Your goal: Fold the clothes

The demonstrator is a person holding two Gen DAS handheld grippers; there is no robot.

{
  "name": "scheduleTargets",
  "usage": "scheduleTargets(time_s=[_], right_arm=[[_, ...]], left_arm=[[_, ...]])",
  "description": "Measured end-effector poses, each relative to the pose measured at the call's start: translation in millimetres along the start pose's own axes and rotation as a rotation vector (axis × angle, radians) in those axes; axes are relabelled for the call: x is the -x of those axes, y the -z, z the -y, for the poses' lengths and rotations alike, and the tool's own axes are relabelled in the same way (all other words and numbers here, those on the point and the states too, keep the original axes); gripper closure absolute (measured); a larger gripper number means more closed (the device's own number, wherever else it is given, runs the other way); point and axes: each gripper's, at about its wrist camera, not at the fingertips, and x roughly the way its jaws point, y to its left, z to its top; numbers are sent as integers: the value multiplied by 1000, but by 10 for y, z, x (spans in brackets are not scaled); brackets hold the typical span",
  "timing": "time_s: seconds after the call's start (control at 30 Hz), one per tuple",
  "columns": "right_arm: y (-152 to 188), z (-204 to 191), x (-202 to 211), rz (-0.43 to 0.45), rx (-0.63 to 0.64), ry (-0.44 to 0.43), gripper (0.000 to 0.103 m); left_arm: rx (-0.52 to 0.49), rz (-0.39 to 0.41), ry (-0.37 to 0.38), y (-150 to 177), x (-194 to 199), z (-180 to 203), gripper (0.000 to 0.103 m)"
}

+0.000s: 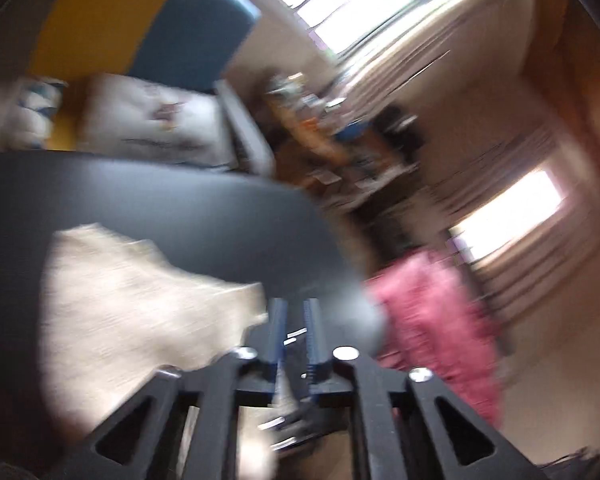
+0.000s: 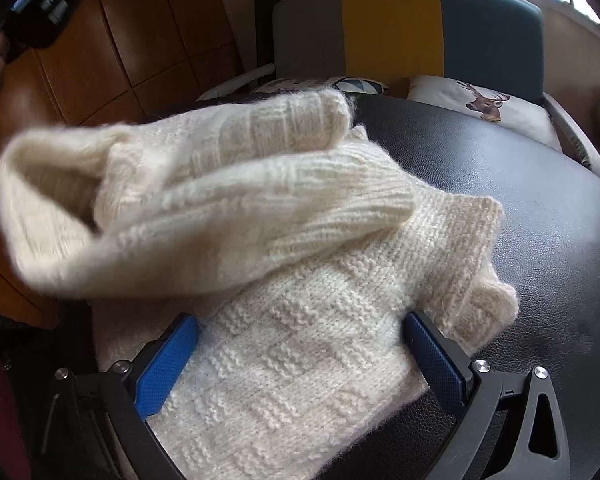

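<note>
On the black table [image 2: 540, 208] lies the cream sweater [image 2: 292, 360], between the right gripper's [image 2: 300, 356] spread fingers; left gripper [image 1: 294, 328], fingers nearly together, pinches nothing discernible; right is nearer.

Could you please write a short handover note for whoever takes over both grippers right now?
Left gripper: fingers nearly together; its view is too blurred to tell whether they hold anything.
Right gripper: open, fingers straddling the cream knitted sweater, not clamping it.
The sweater lies on the black table, one part lifted and doubled over toward the left.
Done: a fold appears underway.
Left: lay that part flat and finish folding. A pink cloth hangs beyond the table.
</note>
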Motion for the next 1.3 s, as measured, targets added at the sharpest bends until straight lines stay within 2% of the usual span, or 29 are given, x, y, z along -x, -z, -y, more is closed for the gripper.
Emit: scheduleTargets(time_s=[0.1, 0.17, 0.27, 0.33, 0.4, 0.47, 0.63, 0.7, 0.8, 0.93, 1.0, 1.03, 1.07, 1.1, 1.17, 1.23, 1.3], right_arm=[[-61, 28, 90, -12, -55, -35, 0], [-113, 44, 207, 3, -111, -73, 0], [-129, 43, 413, 61, -248, -205, 0], [-138, 53, 470, 93, -359, -316, 0], [-137, 86, 460, 136, -497, -434, 0], [-153, 109, 415, 175, -609, -507, 0], [-243, 8, 323, 185, -761, -441, 0], [-345, -10, 245, 149, -799, -379, 0], [-594, -22, 135, 91, -802, -274, 0], [-865, -83, -142, -30, -773, -155, 0], [-950, -131, -307, -79, -729, -99, 13], [-975, -160, -365, -100, -700, -69, 33], [-992, -190, -414, -120, -669, -38, 46], [-1004, -214, -439, -123, -646, -18, 50], [-1014, -232, -452, -120, -622, -8, 63], [-1013, -242, -429, -115, -614, -2, 66], [-1031, -275, -377, -104, -595, -4, 71]], left_arm=[[-24, -17, -116, 178, 67, -112, 81], [13, -13, -159, 325, 190, -339, 80], [101, -1, -186, 506, 292, -759, 79], [110, 24, -181, 641, 352, -869, 78], [73, 39, -156, 785, 402, -883, 75], [7, 30, -152, 895, 373, -838, 71], [-152, 1, -132, 1174, 283, -730, 69], [-195, -22, -94, 1295, 201, -697, 69], [-234, -56, 20, 1522, 113, -628, 68], [-317, -73, 19, 1751, -95, -525, 68], [-328, -66, 2, 1786, -208, -518, 68], [-338, -52, -11, 1794, -257, -514, 68], [-341, -39, -26, 1786, -309, -516, 68], [-338, -23, -46, 1772, -355, -521, 68], [-327, 18, -110, 1727, -478, -547, 68], [-303, 10, -210, 1690, -616, -596, 69], [-262, 15, -222, 1681, -659, -629, 69]])
